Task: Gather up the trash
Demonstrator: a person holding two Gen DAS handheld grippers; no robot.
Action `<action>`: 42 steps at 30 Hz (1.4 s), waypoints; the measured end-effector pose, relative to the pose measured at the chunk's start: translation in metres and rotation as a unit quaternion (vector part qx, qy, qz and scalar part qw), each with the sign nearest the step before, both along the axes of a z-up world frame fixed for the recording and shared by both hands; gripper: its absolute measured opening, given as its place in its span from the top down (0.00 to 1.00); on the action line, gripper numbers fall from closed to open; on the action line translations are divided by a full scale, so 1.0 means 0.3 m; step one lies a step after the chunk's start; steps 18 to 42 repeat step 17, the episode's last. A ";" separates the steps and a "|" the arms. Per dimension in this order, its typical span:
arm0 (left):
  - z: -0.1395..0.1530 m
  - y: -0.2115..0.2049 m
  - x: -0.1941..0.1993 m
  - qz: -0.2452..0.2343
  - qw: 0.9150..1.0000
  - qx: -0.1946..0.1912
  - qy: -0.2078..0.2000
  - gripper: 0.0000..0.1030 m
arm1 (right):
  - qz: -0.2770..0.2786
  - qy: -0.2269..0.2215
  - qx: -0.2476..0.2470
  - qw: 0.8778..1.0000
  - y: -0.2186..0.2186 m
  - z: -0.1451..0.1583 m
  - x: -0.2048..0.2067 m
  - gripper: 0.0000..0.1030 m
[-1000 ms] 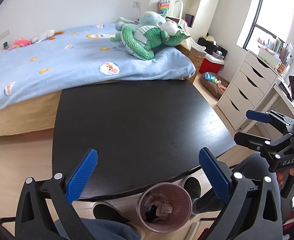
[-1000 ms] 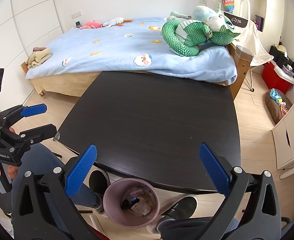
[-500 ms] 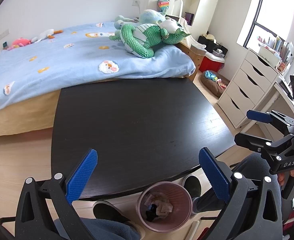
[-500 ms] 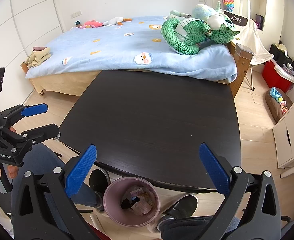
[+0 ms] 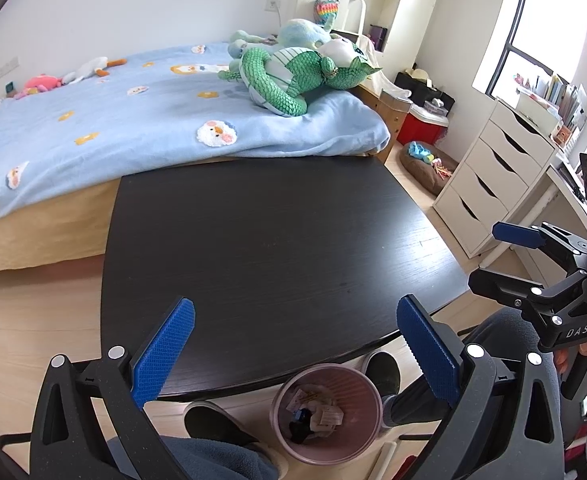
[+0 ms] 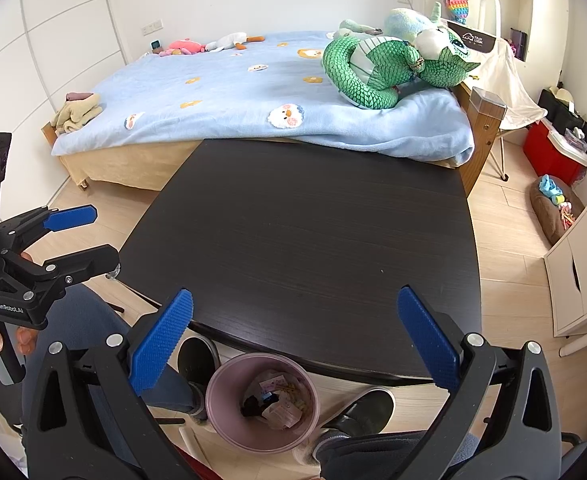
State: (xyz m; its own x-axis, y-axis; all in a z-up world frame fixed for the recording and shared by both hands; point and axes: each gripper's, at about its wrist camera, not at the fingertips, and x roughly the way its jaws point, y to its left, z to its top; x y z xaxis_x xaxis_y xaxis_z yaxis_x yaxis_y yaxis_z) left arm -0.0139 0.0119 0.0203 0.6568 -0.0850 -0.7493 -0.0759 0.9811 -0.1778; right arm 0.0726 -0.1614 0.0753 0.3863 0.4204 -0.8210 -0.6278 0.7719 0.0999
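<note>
A pink waste bin (image 5: 327, 414) stands on the floor under the near edge of the black table (image 5: 269, 240). It holds crumpled paper scraps and a dark blue item; it also shows in the right wrist view (image 6: 262, 402). My left gripper (image 5: 295, 350) is open and empty, above the table's near edge. My right gripper (image 6: 293, 340) is open and empty, above the same edge. Each gripper shows in the other's view, the right one (image 5: 533, 264) at right, the left one (image 6: 53, 240) at left. The table top (image 6: 317, 232) bears no trash.
A bed with a blue blanket (image 5: 133, 112) and a green plush dragon (image 5: 293, 76) lies behind the table. White drawers (image 5: 493, 184) stand to the right. The person's legs and shoes (image 6: 357, 408) flank the bin. A red cooler (image 6: 549, 152) sits on the floor.
Both views have shifted slightly; the grippers stay open over the table's near edge. The bin and table have not moved.
</note>
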 end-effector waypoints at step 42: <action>0.019 -0.012 0.009 0.012 1.000 0.020 0.000 0.06 | 0.000 0.000 0.000 1.000 0.001 0.002 0.000 0.03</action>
